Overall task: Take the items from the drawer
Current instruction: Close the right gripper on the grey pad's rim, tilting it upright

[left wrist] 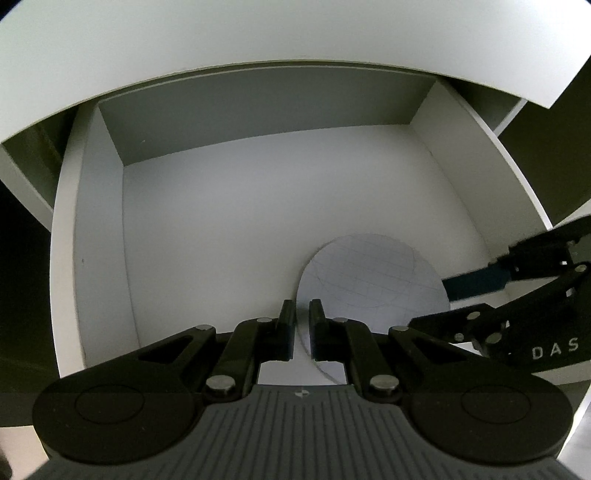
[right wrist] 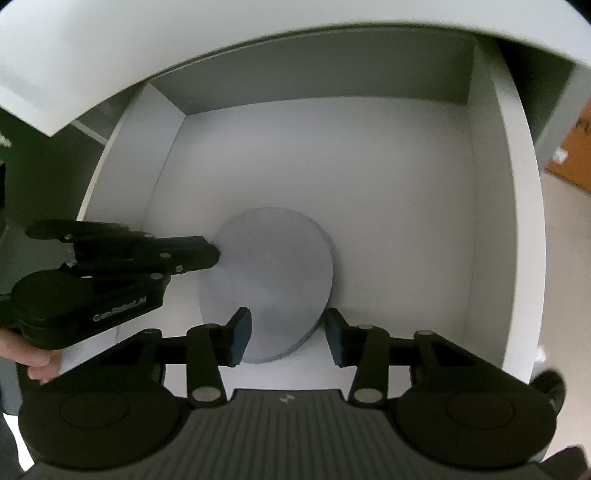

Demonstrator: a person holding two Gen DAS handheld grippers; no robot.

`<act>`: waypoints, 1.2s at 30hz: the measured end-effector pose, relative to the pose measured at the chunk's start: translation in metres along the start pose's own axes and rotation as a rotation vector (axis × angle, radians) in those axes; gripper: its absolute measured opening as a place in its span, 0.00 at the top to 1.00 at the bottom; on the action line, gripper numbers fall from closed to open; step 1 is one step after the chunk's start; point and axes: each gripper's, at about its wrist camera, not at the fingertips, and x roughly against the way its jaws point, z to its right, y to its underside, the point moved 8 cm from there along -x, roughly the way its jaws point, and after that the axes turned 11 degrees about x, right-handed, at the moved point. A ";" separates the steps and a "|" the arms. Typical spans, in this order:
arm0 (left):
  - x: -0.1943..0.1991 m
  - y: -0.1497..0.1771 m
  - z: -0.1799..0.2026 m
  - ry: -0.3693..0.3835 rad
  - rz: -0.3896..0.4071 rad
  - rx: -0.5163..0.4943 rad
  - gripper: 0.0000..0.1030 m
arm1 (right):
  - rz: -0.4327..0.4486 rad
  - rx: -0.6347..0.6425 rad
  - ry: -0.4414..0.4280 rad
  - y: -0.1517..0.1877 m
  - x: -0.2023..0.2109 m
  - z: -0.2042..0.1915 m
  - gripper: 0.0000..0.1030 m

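An open white drawer [left wrist: 96, 229] holds a round, flat, pale grey plate [left wrist: 373, 277] with a faint grid pattern near its front right. My left gripper [left wrist: 302, 314] has its jaws nearly together at the plate's left rim; the rim passes between the fingers. In the right wrist view the plate [right wrist: 273, 280] lies in the drawer [right wrist: 495, 221] and looks tilted up at its left. My right gripper [right wrist: 286, 332] is open with its fingers on either side of the plate's near edge. The left gripper's fingers [right wrist: 192, 254] touch the plate's left edge.
The white cabinet top [left wrist: 258, 33] overhangs the back of the drawer. The drawer's side walls stand close on both sides. A brown cardboard box [right wrist: 576, 147] sits on the floor to the right. A hand [right wrist: 40, 363] holds the left gripper.
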 end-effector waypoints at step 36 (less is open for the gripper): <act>-0.005 -0.002 0.004 -0.018 0.019 0.001 0.92 | 0.189 -0.527 -0.165 0.010 0.015 0.028 0.65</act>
